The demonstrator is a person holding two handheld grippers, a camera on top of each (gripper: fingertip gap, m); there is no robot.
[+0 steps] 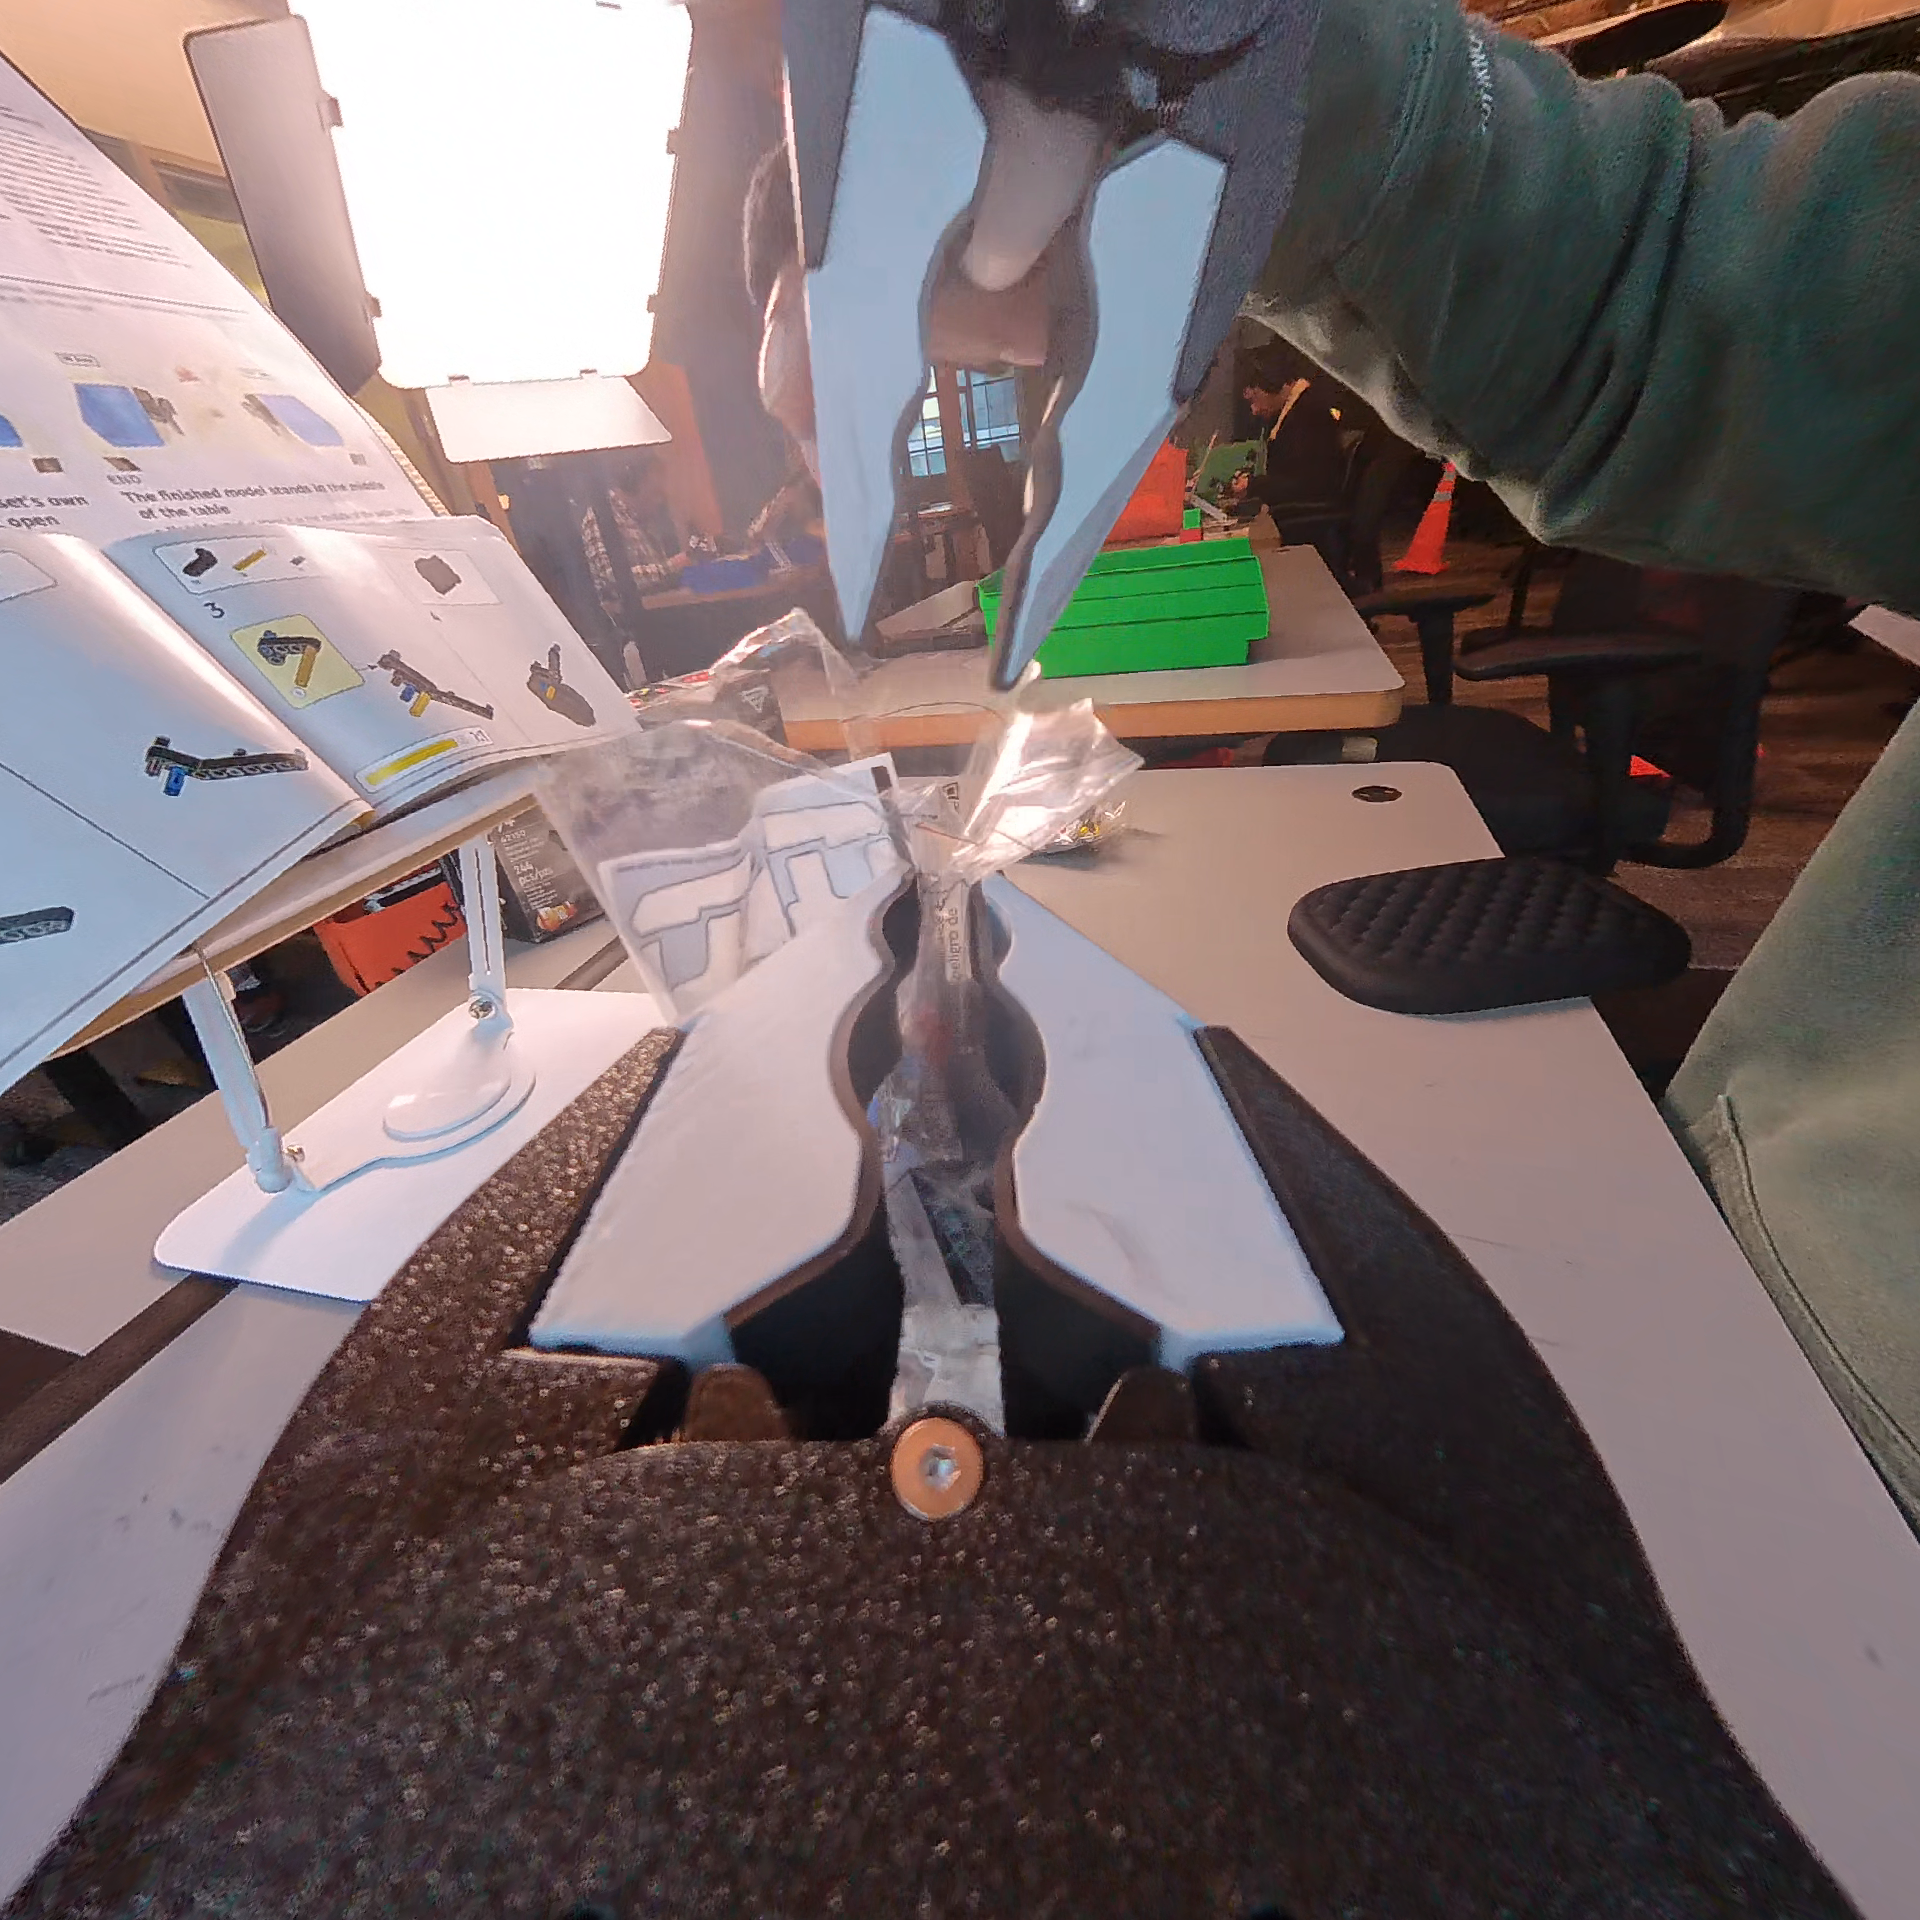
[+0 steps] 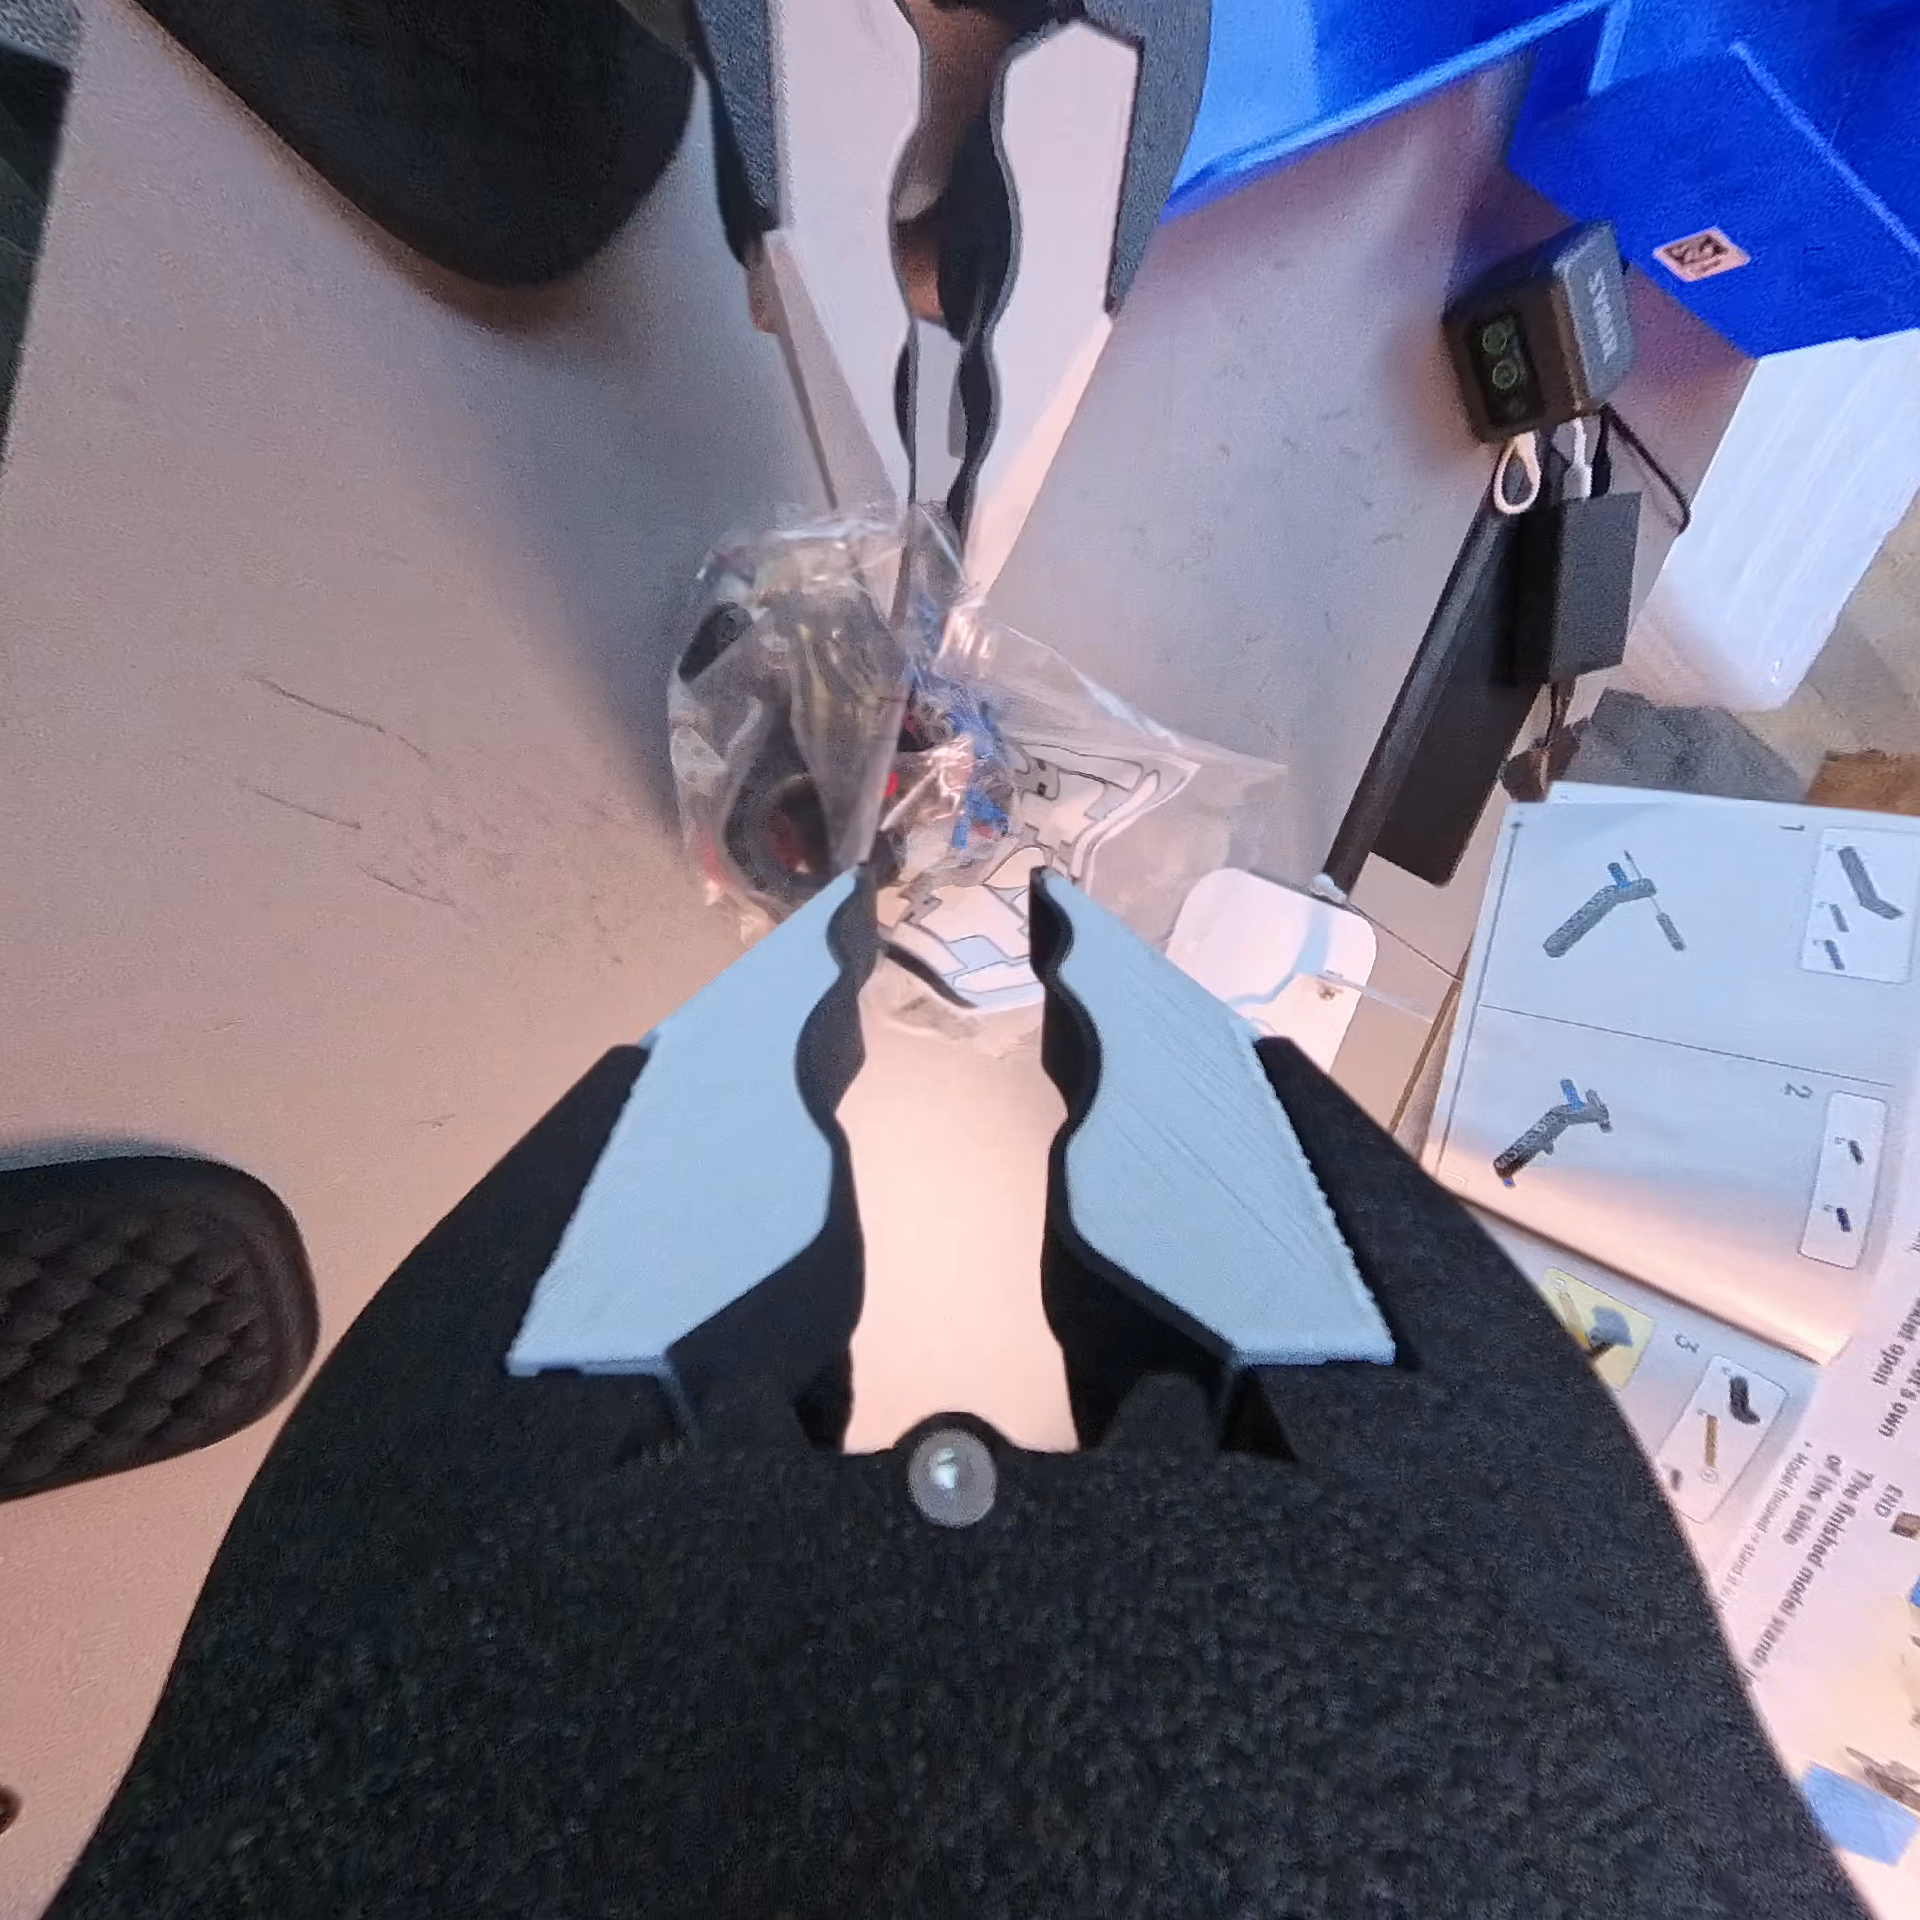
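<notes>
My left gripper (image 1: 945, 878) is shut on a clear plastic bag (image 1: 727, 831) and holds it above the grey table (image 1: 1403, 1195). The bag holds small dark, blue and red parts and a white sticker sheet. My right gripper (image 1: 935, 655) comes down from above on a green-sleeved arm (image 1: 1610, 312). It is open, with its tips at the bag's crumpled upper edge. In the right wrist view, the right gripper (image 2: 945, 883) is open just in front of the bag (image 2: 790, 727), and the left gripper (image 2: 935, 509) pinches the bag from the far side.
An open instruction booklet (image 1: 260, 675) rests on a white stand (image 1: 343, 1174) at the left. A black padded armrest (image 1: 1486, 935) is at the right. Green trays (image 1: 1132, 613) lie on a farther table. A blue bin (image 2: 1714, 156) and a black device with cables (image 2: 1538, 343) are nearby. Some 6 centimetres of space lies between my two pairs of fingers.
</notes>
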